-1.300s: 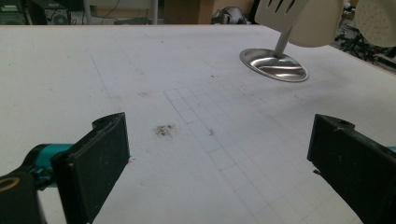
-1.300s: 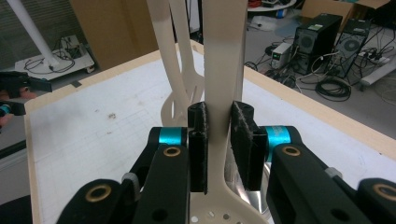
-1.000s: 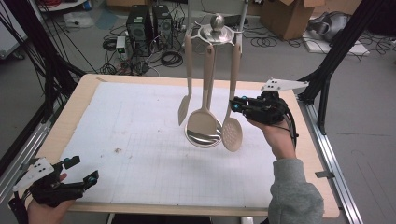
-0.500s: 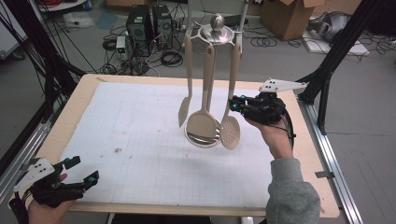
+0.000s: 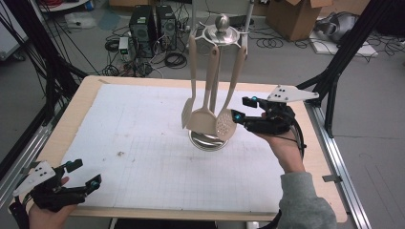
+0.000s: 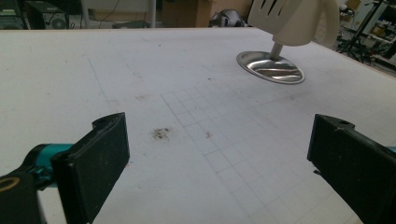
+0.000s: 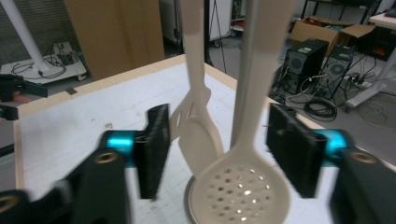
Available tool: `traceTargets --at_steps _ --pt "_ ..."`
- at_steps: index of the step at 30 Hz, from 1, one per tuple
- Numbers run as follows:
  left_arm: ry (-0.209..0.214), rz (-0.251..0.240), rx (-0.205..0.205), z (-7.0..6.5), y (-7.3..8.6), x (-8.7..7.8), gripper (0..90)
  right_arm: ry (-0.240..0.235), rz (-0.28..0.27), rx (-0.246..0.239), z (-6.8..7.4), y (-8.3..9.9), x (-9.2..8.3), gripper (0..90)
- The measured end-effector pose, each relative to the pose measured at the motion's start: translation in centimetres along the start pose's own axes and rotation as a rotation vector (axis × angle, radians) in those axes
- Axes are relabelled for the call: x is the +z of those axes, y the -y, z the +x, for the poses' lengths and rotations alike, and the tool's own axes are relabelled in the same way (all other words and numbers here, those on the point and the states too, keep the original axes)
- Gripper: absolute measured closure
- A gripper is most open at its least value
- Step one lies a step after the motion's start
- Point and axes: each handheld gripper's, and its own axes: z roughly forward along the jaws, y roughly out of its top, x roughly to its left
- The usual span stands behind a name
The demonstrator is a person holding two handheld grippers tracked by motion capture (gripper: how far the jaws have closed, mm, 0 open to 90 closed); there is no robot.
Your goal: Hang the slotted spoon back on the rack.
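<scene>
The right gripper (image 7: 215, 154) has just opened its jaws around the light, stiff skimmer (image 7: 240, 193); grip its handle; left gripper (image 5: 81, 177) is open, empty

Room: grey floor (image 5: 367, 129) strewn with black cables (image 5: 174, 59). Two computer towers (image 5: 153, 24) stand far left; cardboard boxes (image 5: 296, 16) far right. Black frame struts (image 5: 344, 52) flank the table.

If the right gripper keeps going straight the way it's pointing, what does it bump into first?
Most likely the skimmer spoon: it hangs between the right gripper's open fingers, with the slotted turner just behind it.
</scene>
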Motion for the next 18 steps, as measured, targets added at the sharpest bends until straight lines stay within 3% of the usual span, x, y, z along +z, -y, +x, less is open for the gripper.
traceTargets --at_steps 5,12,18 --pt "0.014 -0.005 -0.003 0.1 -0.2 0.2 6.1 -0.027 -0.032 0.002 1.3 0.3 -0.5 17.8" --pt "0.043 -0.027 0.011 -0.4 -0.7 0.6 6.1 -0.08 -0.042 -0.034 2.1 1.3 -1.3 14.6" --pt "0.047 -0.032 0.023 -0.8 -1.0 0.5 6.1 -0.074 -0.074 -0.014 1.9 2.7 -2.3 14.5"
